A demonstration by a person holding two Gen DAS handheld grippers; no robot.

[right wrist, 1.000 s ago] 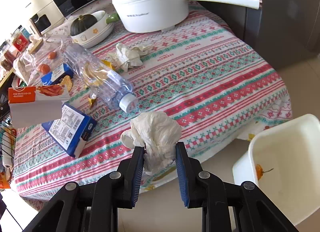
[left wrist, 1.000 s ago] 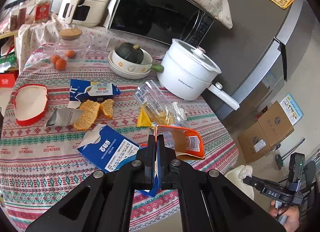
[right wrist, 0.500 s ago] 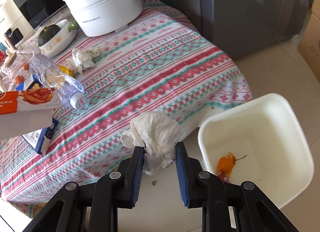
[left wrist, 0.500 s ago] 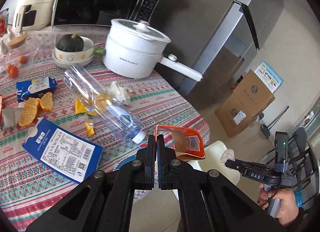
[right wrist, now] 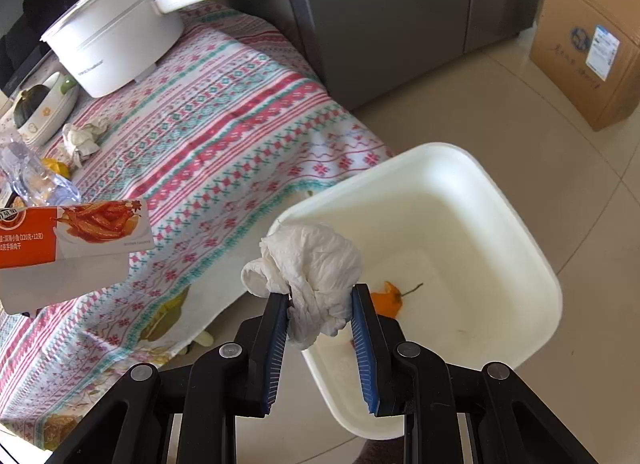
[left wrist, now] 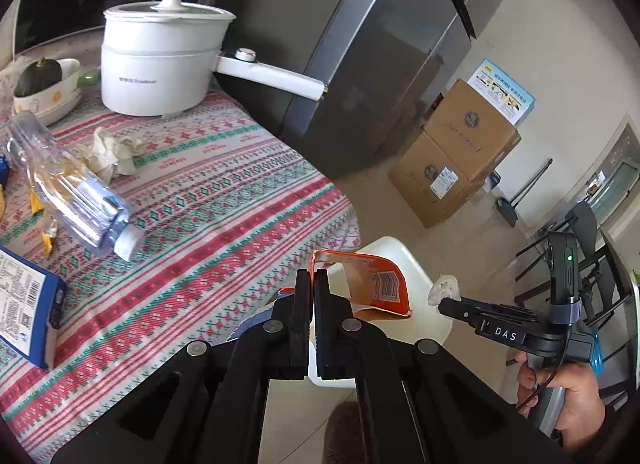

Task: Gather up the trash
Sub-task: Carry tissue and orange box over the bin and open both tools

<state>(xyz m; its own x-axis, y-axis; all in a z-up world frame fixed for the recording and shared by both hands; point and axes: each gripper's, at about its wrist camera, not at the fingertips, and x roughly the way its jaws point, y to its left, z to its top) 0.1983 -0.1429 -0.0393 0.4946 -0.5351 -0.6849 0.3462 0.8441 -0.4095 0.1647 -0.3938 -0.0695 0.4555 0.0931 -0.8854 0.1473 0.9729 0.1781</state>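
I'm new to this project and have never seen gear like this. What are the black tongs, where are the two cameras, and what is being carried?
No robot here: a person holds a hand-operated gripper in each hand, with a wide-angle camera on each looking along its fingers. The left gripper is shut on an orange snack packet. The right gripper is shut on a crumpled tissue, above a white bin on the floor holding an orange scrap. On the table's patterned cloth lie a plastic bottle, another tissue wad, a blue carton and a white pot.

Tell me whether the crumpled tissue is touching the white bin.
Cannot tell. In the right wrist view the crumpled tissue, clamped in the right hand-held gripper, overlaps the white bin rim.
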